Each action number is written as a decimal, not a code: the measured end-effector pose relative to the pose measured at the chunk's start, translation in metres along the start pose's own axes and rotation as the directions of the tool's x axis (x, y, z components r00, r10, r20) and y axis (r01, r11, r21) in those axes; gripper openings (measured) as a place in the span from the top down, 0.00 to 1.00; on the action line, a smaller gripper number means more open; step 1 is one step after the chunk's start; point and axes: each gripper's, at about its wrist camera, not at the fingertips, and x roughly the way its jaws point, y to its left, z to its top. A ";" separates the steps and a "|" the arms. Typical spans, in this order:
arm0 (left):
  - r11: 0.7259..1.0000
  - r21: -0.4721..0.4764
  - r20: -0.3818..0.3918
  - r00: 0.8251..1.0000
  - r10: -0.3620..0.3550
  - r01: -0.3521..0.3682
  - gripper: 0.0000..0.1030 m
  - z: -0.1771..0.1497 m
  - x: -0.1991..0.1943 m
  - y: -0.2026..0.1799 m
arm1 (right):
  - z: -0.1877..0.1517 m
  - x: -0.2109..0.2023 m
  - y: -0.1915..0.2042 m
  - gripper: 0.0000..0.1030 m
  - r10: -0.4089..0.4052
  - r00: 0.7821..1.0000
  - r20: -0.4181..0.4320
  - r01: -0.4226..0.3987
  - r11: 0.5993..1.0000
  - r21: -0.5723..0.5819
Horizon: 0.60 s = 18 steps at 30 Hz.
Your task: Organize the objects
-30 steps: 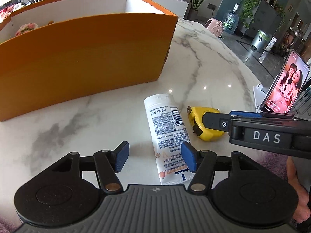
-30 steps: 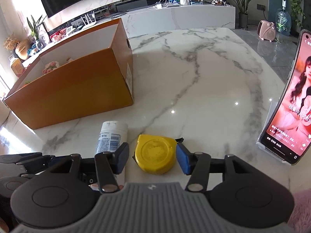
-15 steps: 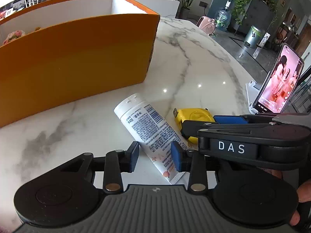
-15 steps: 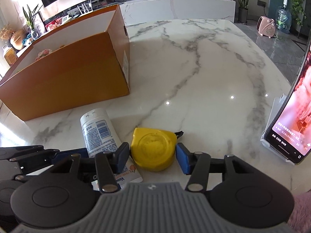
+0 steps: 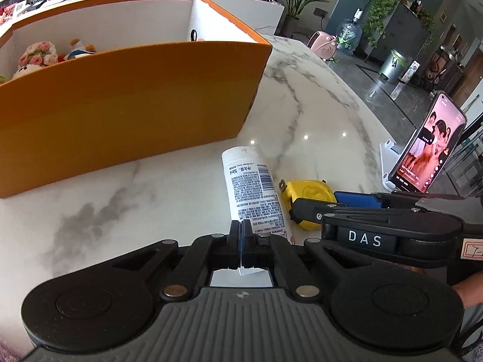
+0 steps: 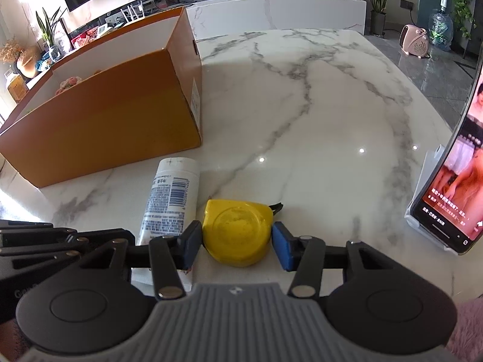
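A white lotion tube point(image 5: 252, 191) lies on the marble table point(image 5: 151, 193), cap end toward the orange box point(image 5: 126, 111). My left gripper point(image 5: 241, 230) is shut on the tube's flat crimped end. The tube also shows in the right wrist view point(image 6: 172, 199). A yellow tape measure point(image 6: 237, 233) lies right of the tube, also seen in the left wrist view point(image 5: 308, 199). My right gripper point(image 6: 237, 241) has its blue pads on both sides of the tape measure, touching or nearly touching it.
The open orange box point(image 6: 114, 132) stands at the back left and holds plush toys point(image 5: 36, 57). A phone on a white stand point(image 6: 452, 187) leans at the right table edge. The right gripper's body point(image 5: 386, 235) lies close beside the left one.
My left gripper has closed from open onto the tube's crimped end, and the tube has swung straighter. My right gripper has closed in around the tape measure.
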 end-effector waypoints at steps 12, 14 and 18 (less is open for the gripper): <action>0.996 0.053 -0.004 0.997 0.072 -0.072 0.51 -0.003 0.016 -0.014 | 0.001 0.000 -0.006 0.49 -0.017 1.000 -0.002 0.017 0.999 0.032; 0.996 0.050 -0.026 0.997 0.070 -0.068 0.51 -0.005 0.021 -0.014 | 0.001 0.000 -0.008 0.49 -0.016 1.000 -0.002 0.016 0.999 0.034; 0.993 0.090 -0.005 0.997 0.077 -0.077 0.50 -0.009 0.024 -0.020 | 0.002 0.000 -0.007 0.49 -0.018 1.000 -0.002 0.018 0.999 0.031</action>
